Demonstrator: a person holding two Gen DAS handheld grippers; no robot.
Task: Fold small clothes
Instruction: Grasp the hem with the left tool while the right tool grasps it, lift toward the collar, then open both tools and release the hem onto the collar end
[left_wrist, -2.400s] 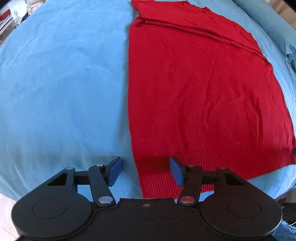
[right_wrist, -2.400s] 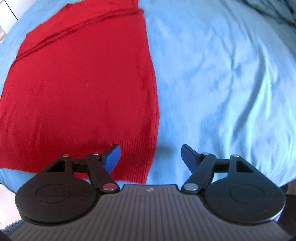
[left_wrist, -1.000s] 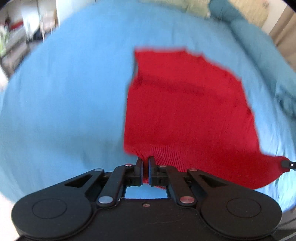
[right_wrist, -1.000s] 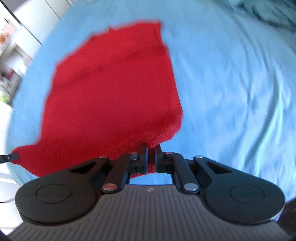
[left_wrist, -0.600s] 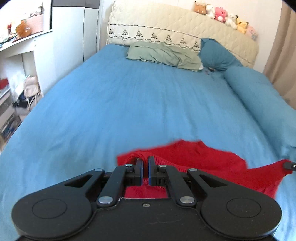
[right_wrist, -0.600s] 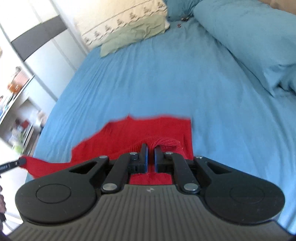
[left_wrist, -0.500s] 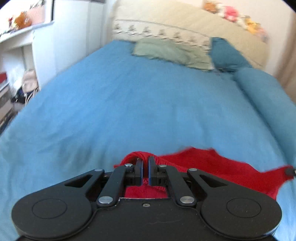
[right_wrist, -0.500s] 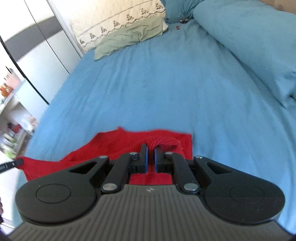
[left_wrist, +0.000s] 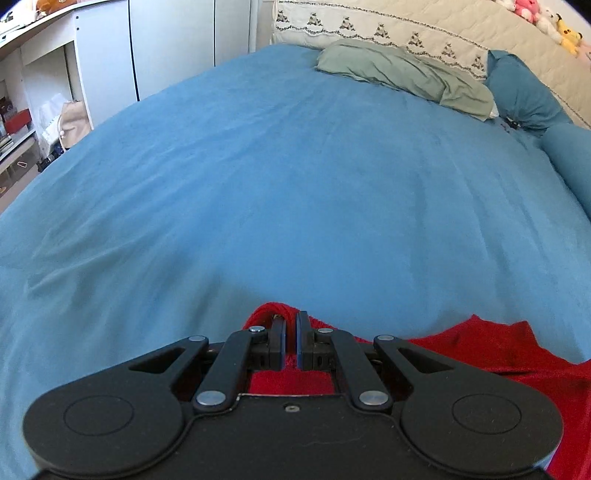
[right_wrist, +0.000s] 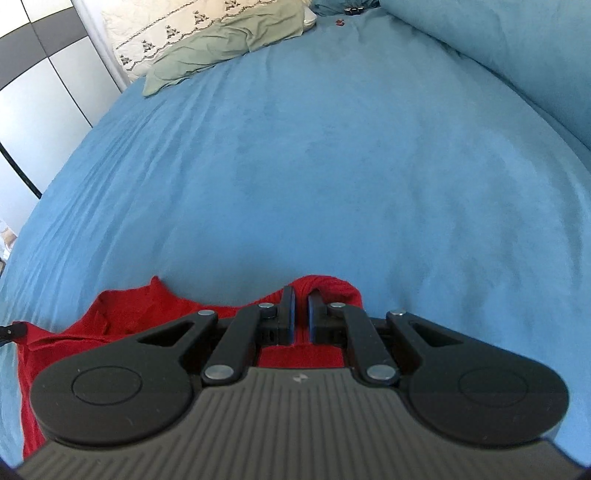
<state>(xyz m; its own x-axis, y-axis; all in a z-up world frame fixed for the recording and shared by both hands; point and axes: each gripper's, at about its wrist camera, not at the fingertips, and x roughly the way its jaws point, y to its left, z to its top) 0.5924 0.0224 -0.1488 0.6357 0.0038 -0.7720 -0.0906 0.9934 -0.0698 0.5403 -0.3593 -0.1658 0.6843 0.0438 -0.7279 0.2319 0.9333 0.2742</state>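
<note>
Left gripper (left_wrist: 290, 341) is clamped on the red garment (left_wrist: 495, 356) at the lower centre of its frame; right gripper (right_wrist: 301, 317) likewise. Garment is raised off the blue bedspread (left_wrist: 295, 184), bunched along the bottom edge. Fold in progress; laying down and release remain.

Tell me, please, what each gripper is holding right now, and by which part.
Both hold the red garment: the left gripper and the right gripper each pinch a bunched bit of its ribbed edge.

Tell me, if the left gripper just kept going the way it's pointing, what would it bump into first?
Probably the blue bedspread. The left gripper, shut on the red sweater, points low across the bed; depth is unclear.
</note>
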